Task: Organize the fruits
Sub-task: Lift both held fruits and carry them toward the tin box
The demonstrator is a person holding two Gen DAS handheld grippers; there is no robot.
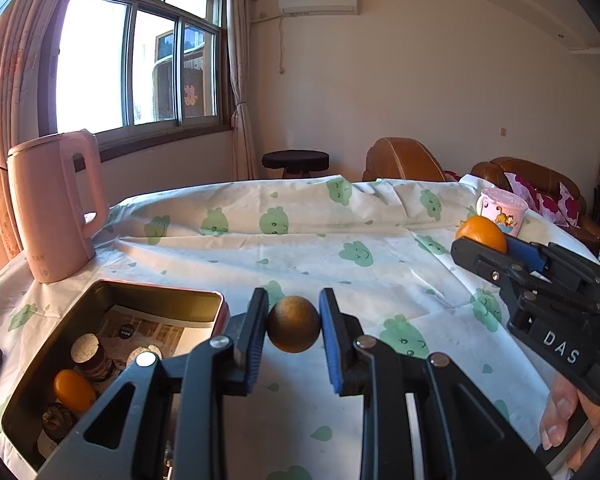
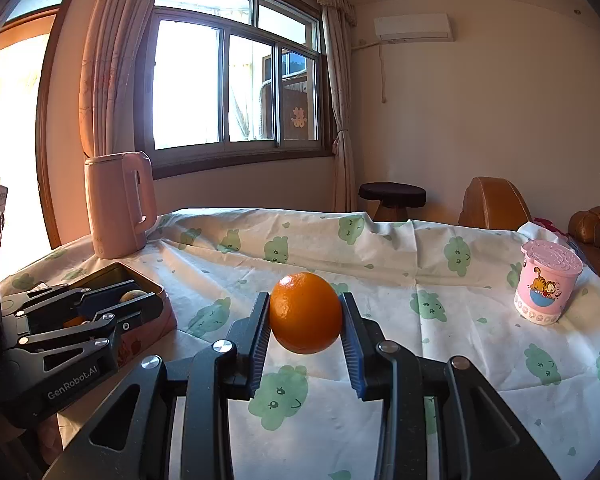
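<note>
Mid-cloth free – kettle (image 1: 54, 208), tin (image 1: 112, 344) left.

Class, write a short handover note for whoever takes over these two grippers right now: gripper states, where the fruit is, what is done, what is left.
Left gripper: shut on a brown round fruit, held above the cloth beside the tin box.
Right gripper: shut on an orange, held above the table.
Done: one small orange fruit lies in the box.
Left: put both held fruits in the box.

kettle (image 1: 56, 208) behind tin (image 1: 100, 292), cup (image 2: 546, 288) far right on table (image 1: 380, 240)
</note>
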